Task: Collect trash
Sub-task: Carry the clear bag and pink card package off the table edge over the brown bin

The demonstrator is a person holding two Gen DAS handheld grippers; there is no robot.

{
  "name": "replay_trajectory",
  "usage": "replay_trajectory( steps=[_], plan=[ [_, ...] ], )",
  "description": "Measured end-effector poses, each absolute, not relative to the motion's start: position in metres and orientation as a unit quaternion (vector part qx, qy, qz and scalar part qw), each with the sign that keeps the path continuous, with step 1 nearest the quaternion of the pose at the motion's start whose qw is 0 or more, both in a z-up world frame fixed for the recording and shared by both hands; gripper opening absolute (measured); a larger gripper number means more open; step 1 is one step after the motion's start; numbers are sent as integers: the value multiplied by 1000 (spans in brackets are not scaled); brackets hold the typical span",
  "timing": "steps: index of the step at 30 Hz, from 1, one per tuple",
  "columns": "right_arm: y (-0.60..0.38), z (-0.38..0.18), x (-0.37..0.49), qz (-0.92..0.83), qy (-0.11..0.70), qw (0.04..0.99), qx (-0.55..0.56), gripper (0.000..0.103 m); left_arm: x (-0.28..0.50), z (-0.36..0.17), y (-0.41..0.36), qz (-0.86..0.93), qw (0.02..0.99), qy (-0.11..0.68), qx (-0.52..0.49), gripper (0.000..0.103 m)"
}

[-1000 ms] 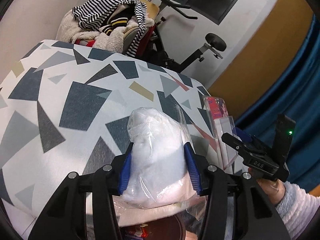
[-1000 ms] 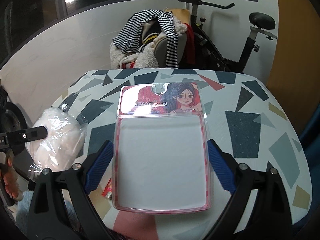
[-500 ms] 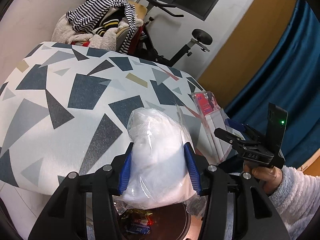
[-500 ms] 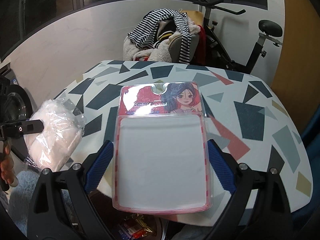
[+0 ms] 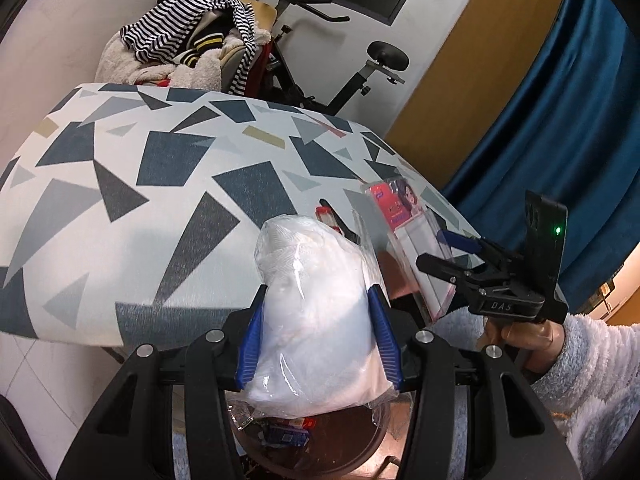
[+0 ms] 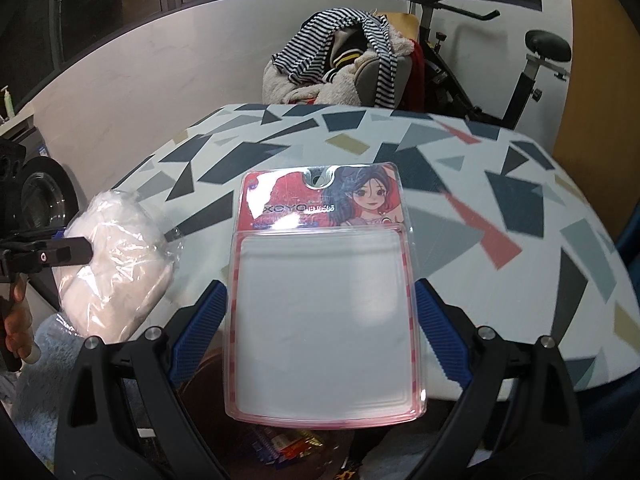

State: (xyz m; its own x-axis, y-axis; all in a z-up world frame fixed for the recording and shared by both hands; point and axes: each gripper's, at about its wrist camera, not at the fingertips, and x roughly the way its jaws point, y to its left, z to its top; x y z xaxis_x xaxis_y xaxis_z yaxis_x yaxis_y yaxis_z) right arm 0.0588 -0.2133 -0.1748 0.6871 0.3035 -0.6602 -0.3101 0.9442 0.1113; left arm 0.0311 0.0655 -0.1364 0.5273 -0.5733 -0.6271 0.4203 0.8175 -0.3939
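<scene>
Two grips, both full: our left gripper (image 5: 318, 334) clamps its blue pads on a clear bag of white stuffing (image 5: 316, 320), while our right gripper (image 6: 318, 332) pinches a blister pack (image 6: 326, 284) by its edges. Just below both sets of fingers sits a dark bin (image 5: 360, 444) holding wrappers — beyond them, the patterned table (image 5: 160, 168).

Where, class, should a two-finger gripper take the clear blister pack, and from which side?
Take the blister pack across its two long side edges, low on the blank lower panel, coming from its bottom end. It is flat, stiff and broad, so the right gripper straddles its width, one blue pad on each edge, as shown.
</scene>
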Motion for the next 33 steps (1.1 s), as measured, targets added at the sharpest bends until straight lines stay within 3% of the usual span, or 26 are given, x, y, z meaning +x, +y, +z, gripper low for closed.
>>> replay_trajectory(
  steps=[33],
  plan=[
    [-171, -241, 21, 200, 422, 884, -28, 92, 5, -164, 81, -286, 858, 417, -90, 48]
  ],
)
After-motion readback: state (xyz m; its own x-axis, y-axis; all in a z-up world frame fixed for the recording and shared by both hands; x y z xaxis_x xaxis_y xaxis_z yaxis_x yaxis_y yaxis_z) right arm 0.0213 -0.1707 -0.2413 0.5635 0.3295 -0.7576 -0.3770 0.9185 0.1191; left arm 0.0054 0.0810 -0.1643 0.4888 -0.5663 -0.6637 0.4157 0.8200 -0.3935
